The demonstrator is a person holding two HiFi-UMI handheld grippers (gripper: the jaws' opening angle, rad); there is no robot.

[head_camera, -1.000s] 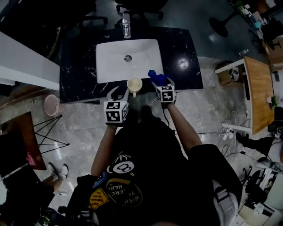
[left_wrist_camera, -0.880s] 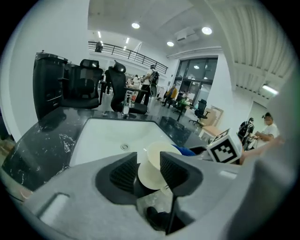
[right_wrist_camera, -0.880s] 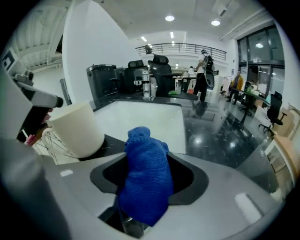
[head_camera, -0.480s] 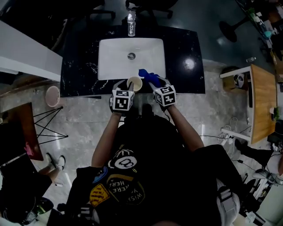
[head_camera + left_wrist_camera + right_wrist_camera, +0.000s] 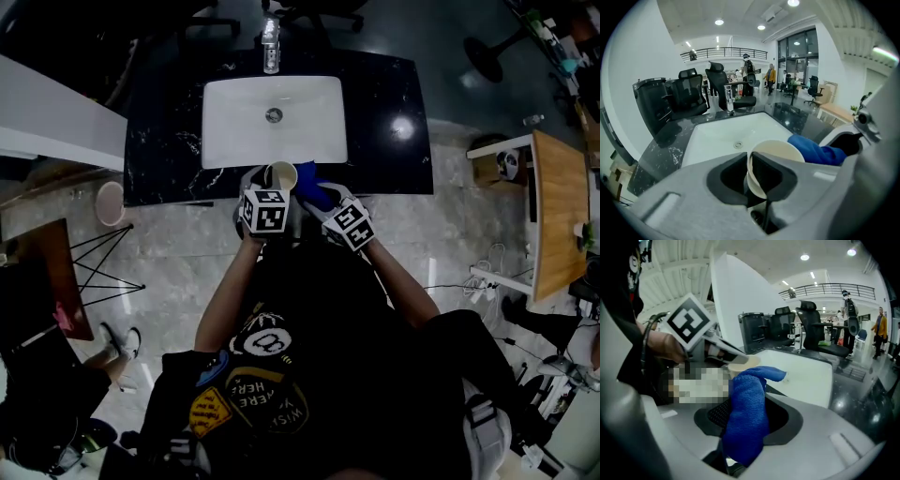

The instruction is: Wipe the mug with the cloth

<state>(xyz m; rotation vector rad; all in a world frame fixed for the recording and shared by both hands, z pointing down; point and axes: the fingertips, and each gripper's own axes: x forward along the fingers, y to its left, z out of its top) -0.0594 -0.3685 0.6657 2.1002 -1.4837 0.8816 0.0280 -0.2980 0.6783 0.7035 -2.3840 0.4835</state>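
While at sink (image 5: 234, 131) front edge, left hand-held gripper (image 5: 750, 164): jaws just closed onto mug (image 5: 778, 149) rim
right hand-held gripper (image 5: 750, 417): jaws just closed, clamping blue cloth (image 5: 749, 392) beside mug

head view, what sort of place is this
Probably an open-plan office with a washstand: a white sink in a black marble counter, office chairs behind it, a wooden desk alongside.

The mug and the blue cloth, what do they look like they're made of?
The mug: probably glazed ceramic; cream, smooth, with a thick rounded rim. The cloth: likely microfiber; matte blue, fine fuzzy looped pile, folding softly.
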